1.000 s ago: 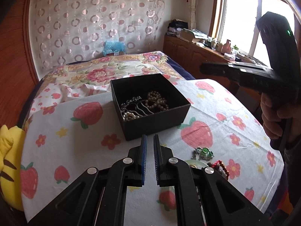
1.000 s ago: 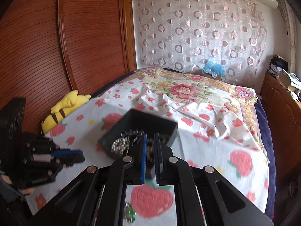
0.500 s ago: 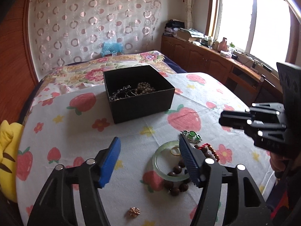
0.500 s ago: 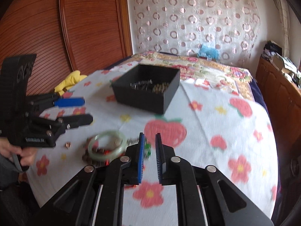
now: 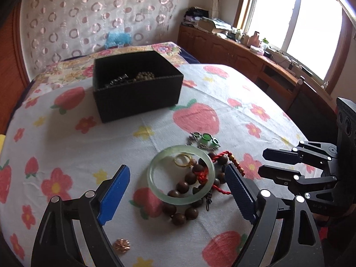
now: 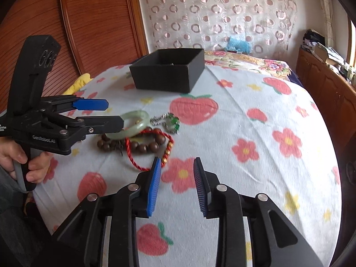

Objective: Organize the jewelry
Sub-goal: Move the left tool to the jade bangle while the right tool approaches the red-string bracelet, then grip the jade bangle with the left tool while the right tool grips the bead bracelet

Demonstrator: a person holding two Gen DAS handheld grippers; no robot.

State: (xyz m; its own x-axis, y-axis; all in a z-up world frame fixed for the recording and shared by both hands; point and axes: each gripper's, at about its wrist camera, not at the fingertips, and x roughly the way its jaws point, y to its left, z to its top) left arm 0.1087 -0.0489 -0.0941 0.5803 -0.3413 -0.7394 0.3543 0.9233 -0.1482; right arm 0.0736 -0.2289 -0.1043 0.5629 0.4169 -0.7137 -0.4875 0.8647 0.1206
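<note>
A jade bangle (image 5: 153,182) lies on the strawberry cloth over a wooden bead bracelet (image 5: 179,219), a red cord bracelet (image 5: 232,159) and a gold ring (image 5: 181,160). A green stone piece (image 5: 205,139) sits just beyond them. My left gripper (image 5: 176,168) hangs over this pile. Its jaws are opening wide, and the bangle lies between the pads untouched. My right gripper (image 6: 176,161) hovers nearer the table's front, its jaws opening with nothing between them. The red cord (image 6: 131,155) ends by its left fingertip. The black box (image 5: 138,98) behind holds several pieces.
A small copper flower charm (image 5: 121,244) lies near my left gripper's base. A yellow plush toy (image 6: 77,84) sits at the table's left edge. A floral bed stands behind the box, a wooden cabinet (image 5: 244,53) to the right. A hand (image 6: 29,162) holds the left gripper.
Both grippers went from shut to open, the left one much wider. Both dropped away from the black box toward the jewelry pile at the table's front.
</note>
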